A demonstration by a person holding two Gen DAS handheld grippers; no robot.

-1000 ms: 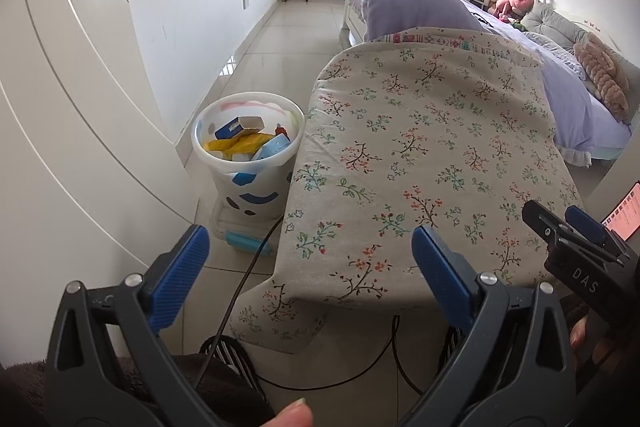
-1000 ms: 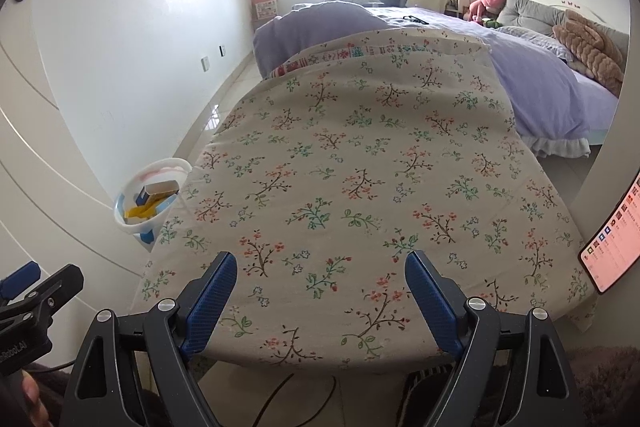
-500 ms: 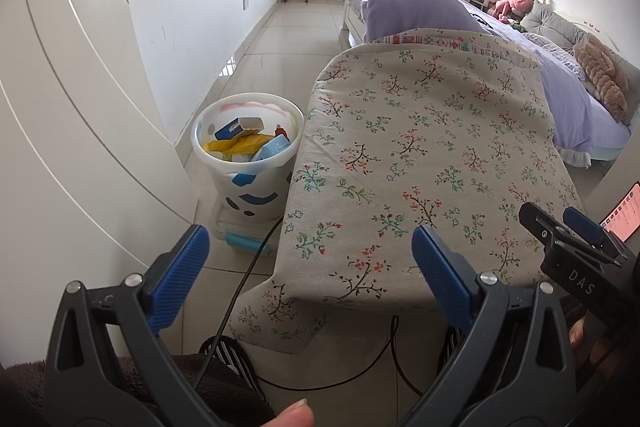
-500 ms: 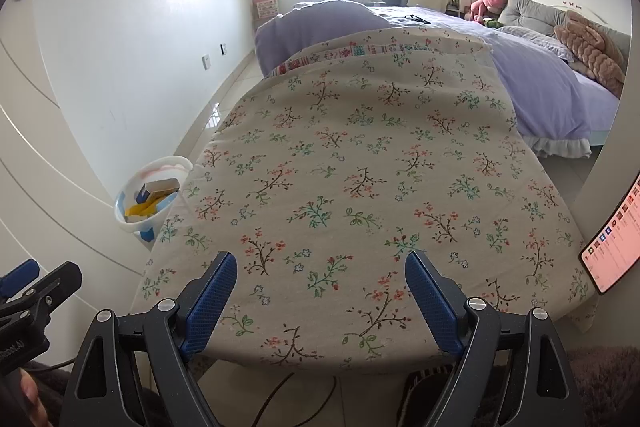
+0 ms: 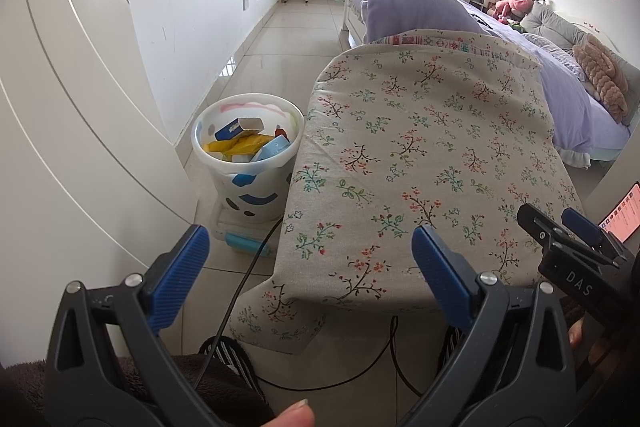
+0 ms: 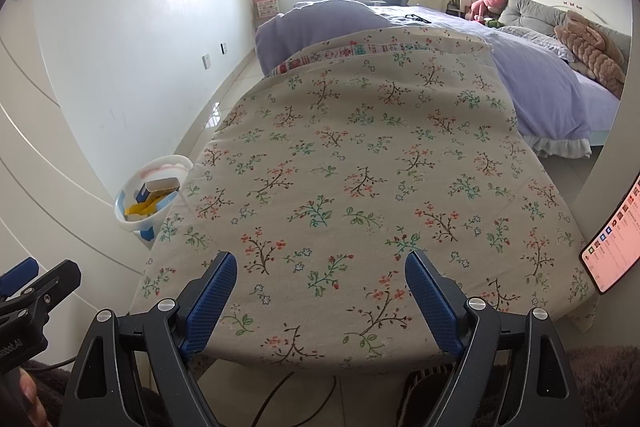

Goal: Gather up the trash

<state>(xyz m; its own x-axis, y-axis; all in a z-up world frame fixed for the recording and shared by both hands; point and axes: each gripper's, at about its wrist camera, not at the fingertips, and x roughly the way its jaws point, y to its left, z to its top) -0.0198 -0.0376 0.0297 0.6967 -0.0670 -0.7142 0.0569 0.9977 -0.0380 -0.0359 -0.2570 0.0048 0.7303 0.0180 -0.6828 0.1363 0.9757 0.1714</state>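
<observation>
Both your left gripper (image 5: 306,263) and right gripper (image 6: 320,297) gape empty; the trash bucket (image 5: 250,163) stands left of the floral table (image 5: 420,167), nearer your left.

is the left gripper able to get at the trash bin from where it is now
Probably yes. The left gripper is open and empty, and the trash bin stands on the floor ahead and to its left, beside the floral-covered table, its top uncovered. Only floor and a black cable lie between.
</observation>
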